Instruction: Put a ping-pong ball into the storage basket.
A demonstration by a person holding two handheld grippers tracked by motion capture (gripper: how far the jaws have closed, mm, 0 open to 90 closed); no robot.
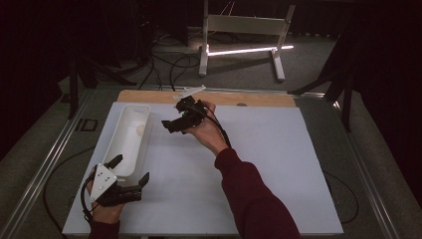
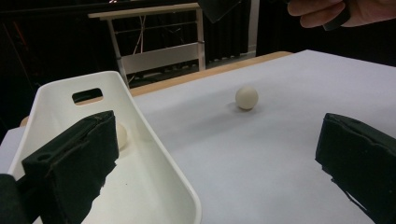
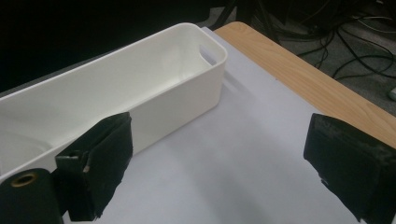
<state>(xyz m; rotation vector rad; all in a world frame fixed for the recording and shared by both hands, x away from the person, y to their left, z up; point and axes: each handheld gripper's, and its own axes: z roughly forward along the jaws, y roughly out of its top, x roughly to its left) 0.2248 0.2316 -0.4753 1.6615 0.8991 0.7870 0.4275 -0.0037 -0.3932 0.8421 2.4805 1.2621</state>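
Beside the white bin [image 1: 130, 132], the right claw [image 1: 175, 122] hung open near the loose ball [image 2: 246, 97], probably to fetch it, while the left claw [image 1: 130, 175] waited open.

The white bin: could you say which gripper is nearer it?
Left. One jaw of the left gripper is at the white bin; the right gripper hovers apart, beside it.

Left tool [image 1: 130, 171] low and near, right tool [image 1: 171, 125] outstretched, both agape.

Dark red sleeves [image 1: 249, 194] — black two-jaw left tool [image 1: 130, 175] with grey three-cornered plate, black right tool [image 1: 171, 124], trailing black cables
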